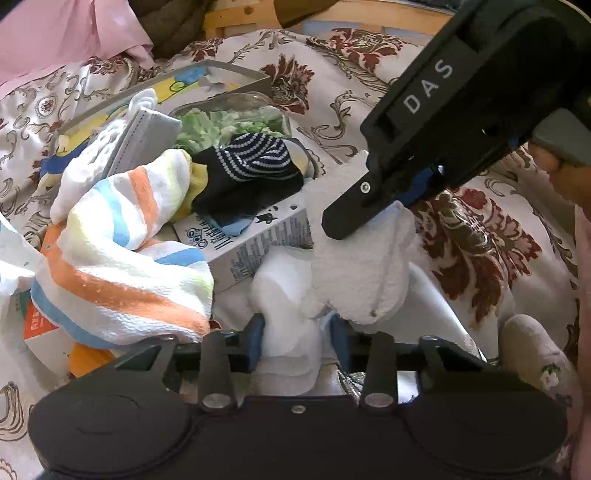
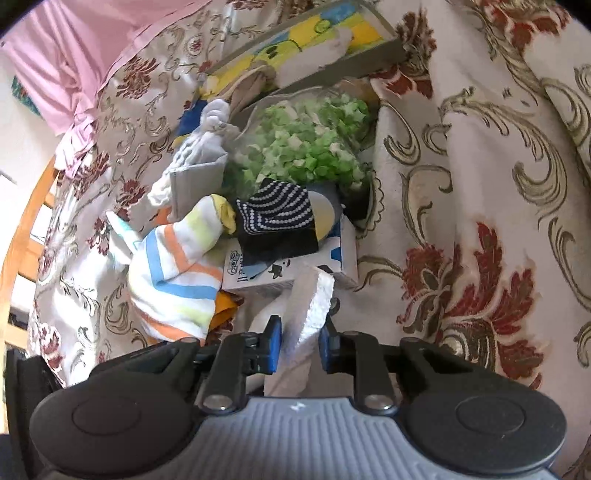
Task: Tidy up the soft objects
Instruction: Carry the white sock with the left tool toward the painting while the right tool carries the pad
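Note:
A white sock [image 1: 354, 266] is stretched between both grippers over the flowered bedspread. My left gripper [image 1: 298, 339] is shut on its lower end. My right gripper [image 2: 300, 345] is shut on its other end [image 2: 312, 299]; in the left wrist view it comes in from the upper right [image 1: 384, 206]. A striped orange, blue and white sock [image 1: 122, 258] lies to the left, also in the right wrist view [image 2: 177, 273]. A dark navy striped sock [image 1: 251, 166] lies on a small carton [image 1: 247, 243].
A clear bag of green bits [image 2: 310, 144] lies behind the navy sock. A grey tray with a yellow picture [image 2: 306, 40] sits further back. A grey folded item [image 1: 147, 136] and pink cloth [image 1: 62, 33] are at left. The bedspread [image 2: 480, 184] spreads right.

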### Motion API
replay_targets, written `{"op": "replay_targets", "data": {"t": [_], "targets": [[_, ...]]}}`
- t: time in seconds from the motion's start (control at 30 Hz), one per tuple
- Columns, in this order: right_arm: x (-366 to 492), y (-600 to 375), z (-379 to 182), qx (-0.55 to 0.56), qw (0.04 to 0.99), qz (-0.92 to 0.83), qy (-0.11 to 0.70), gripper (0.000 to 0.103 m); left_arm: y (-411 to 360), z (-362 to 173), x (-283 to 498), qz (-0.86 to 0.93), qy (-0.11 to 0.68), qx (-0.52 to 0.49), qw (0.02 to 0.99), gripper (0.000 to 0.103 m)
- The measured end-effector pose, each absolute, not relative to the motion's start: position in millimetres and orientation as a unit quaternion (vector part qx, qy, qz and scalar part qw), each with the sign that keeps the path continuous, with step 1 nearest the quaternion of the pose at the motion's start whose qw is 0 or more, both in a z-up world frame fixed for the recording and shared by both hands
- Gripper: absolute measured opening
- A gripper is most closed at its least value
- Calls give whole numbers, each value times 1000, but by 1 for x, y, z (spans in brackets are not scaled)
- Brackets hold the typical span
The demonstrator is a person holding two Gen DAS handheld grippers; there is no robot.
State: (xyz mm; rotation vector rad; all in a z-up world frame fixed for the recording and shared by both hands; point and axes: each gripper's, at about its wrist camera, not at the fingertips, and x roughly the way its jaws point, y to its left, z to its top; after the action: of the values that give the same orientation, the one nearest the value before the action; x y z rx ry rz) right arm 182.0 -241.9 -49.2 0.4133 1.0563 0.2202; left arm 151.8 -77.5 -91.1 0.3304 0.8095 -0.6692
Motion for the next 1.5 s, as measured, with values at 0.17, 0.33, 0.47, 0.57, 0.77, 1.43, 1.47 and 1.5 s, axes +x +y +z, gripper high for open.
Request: {"op": "replay_targets", "data": {"t": [0.17,0.33,0.47,0.57,0.77,1.43,1.47,1.5], "targets": [[172,-246,-34,186,865,99,455,13,-77,-90,149,-316,384,162,852,21],[169,-248,-27,173,878,94,436,13,-75,-87,149,-305,388,151,857,18],[175,-244,-35,164,868,94,460,14,-76,-91,149,-296,387,157,859,29],[177,-242,-40,165,858,99,476,15,-73,-92,152,-294,392,148,859,31],[172,-238,-37,148,867,98,466,14,-71,-88,153,-293,395,134,860,15],[136,-270,26,179,950,125,221,14,-43,-17,143,-254,295,-6,921,13],[135,-269,29,177,953,125,214,14,-42,-14,145,-252,291,-11,923,13],[137,-267,32,173,955,127,206,14,-41,-10,147,-251,286,-13,925,13]]}}
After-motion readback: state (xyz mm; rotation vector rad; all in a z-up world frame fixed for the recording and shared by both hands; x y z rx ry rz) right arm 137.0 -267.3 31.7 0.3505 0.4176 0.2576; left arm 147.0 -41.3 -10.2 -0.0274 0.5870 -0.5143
